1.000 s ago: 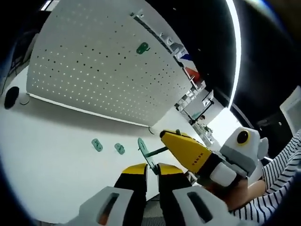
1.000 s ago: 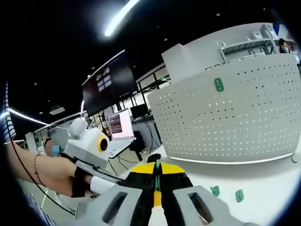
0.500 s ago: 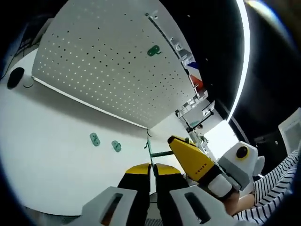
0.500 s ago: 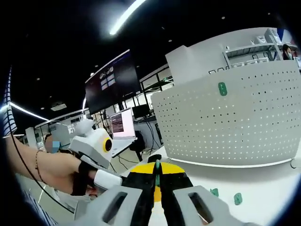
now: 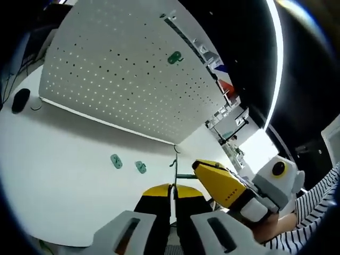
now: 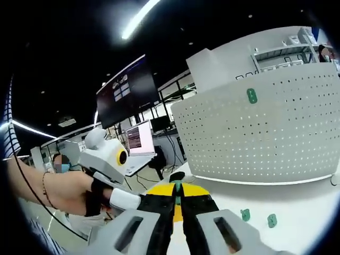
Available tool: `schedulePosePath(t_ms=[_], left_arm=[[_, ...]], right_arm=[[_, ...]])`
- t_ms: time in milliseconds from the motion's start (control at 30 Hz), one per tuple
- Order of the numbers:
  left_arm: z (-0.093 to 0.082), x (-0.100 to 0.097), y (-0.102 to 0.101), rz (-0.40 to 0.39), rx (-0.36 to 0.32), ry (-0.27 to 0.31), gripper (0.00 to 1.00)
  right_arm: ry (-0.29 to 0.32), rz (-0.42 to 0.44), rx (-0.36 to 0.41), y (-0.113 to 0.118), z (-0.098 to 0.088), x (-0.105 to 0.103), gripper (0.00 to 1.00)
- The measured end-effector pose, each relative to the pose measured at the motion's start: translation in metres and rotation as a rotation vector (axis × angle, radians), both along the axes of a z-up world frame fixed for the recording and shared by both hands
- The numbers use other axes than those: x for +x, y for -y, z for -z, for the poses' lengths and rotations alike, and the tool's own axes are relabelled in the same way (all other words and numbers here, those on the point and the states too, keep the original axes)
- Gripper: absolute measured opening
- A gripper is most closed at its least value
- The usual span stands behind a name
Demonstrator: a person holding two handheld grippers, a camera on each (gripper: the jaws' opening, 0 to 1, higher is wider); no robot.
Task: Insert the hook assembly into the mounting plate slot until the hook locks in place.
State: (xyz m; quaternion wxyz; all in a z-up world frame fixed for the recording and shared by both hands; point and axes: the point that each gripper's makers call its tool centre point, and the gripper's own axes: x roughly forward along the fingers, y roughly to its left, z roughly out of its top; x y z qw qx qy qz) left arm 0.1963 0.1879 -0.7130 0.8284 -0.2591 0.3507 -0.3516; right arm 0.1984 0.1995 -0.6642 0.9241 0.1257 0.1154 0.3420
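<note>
- My left gripper (image 5: 171, 187) has its jaws pinched nearly together on a thin green piece, which I take for the hook assembly (image 5: 175, 166); it rises between the yellow tips, above the bench (image 5: 64, 159).
- My right gripper (image 6: 178, 192) is likewise closed on a slim green part (image 6: 178, 187), the two grippers meeting tip to tip.
- The white pegboard (image 5: 122, 79) stands at the bench's far edge, with one green mounting plate (image 5: 174, 58) high on it; two more green plates (image 5: 128, 163) lie flat on the bench near its foot.
- I judge the joining is being done in the air, so I would line the hook with the slot before pressing, keep both grips firm, and push straight until it seats.
- No writing is readable; a distant screen (image 6: 137, 139) is too blurred.
</note>
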Motion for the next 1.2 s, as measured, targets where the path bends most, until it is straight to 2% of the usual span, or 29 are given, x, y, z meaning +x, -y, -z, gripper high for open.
schedulePosePath(t_ms=[100,167,233,333,467,633,667,767,1000,1200], left_arm=[[0.002,0.006,-0.008,-0.005,0.069,0.063,0.01],[0.001,0.006,-0.009,-0.01,0.065,0.06,0.01],[0.002,0.01,-0.014,-0.024,0.09,0.078,0.01],[0.001,0.014,-0.02,-0.022,0.176,0.147,0.01],[-0.005,0.014,-0.017,0.019,0.235,0.225,0.01],[-0.017,0.018,-0.013,0.056,0.332,0.365,0.01],[-0.018,0.018,-0.013,0.058,0.333,0.37,0.01],[-0.024,0.017,-0.006,0.056,0.275,0.373,0.01],[-0.023,0.014,-0.001,0.081,0.307,0.438,0.01],[-0.028,0.016,0.0,0.066,0.283,0.449,0.01]], right_arm=[[-0.027,-0.005,0.019,0.001,0.001,0.0,0.12],[-0.027,0.006,0.023,0.005,0.001,-0.001,0.12],[-0.062,-0.007,0.05,0.006,0.002,-0.003,0.12],[-0.082,-0.014,0.067,0.006,0.003,-0.005,0.13],[-0.105,-0.027,0.091,0.003,0.002,-0.006,0.13],[-0.091,-0.002,0.111,0.006,-0.005,-0.002,0.12],[-0.099,-0.003,0.128,0.006,-0.006,-0.001,0.12],[-0.107,0.001,0.144,0.006,-0.008,0.0,0.09],[-0.11,-0.005,0.157,0.005,-0.01,0.002,0.06],[-0.097,-0.002,0.142,0.004,-0.011,0.003,0.03]])
